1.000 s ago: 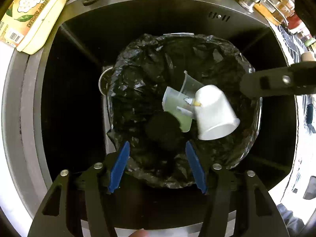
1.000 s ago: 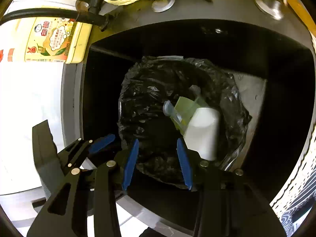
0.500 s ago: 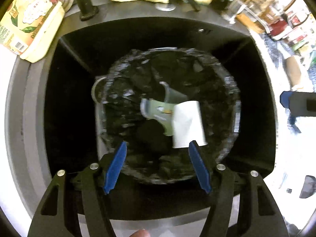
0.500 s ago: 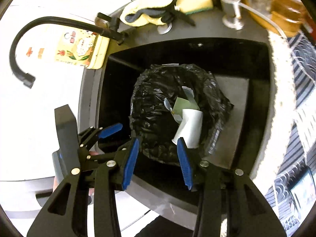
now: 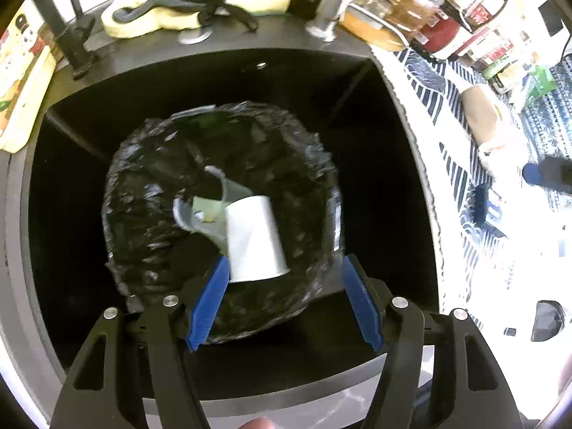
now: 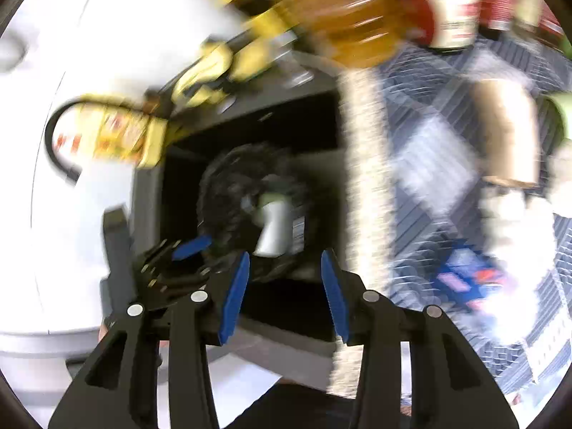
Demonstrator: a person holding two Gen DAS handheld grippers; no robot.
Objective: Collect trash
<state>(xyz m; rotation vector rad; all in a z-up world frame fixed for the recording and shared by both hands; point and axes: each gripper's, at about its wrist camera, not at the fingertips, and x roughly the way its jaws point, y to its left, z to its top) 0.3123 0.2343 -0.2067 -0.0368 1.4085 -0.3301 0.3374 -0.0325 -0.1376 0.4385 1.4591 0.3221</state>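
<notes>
Both of your hand-held grippers are released and carry nothing. The left hand-held gripper (image 5: 284,300) hangs over a black sink (image 5: 357,71), its blue pads wide apart. The right hand-held gripper (image 6: 284,295) has narrower jaws, also with nothing between them, and its view is heavily blurred.

The black trash bag (image 5: 150,186) lines a bin standing inside the sink, near the middle. In it lie a white paper cup (image 5: 255,237) on its side and, touching it, a crumpled clear plastic cup (image 5: 200,211).

More litter seems to wait on the patterned mat (image 5: 447,114) covering the tabletop along the sink's right edge: a brown paper cup (image 5: 482,121) lies there, just beside jars and bottles (image 5: 461,25) at the tabletop's far right corner.

The risk is a fast, blurred reach with the right hand-held gripper: you could clip those jars, or close on the wrong thing. A light cup may also roll off a slanted pinch and miss the bag's rim.
</notes>
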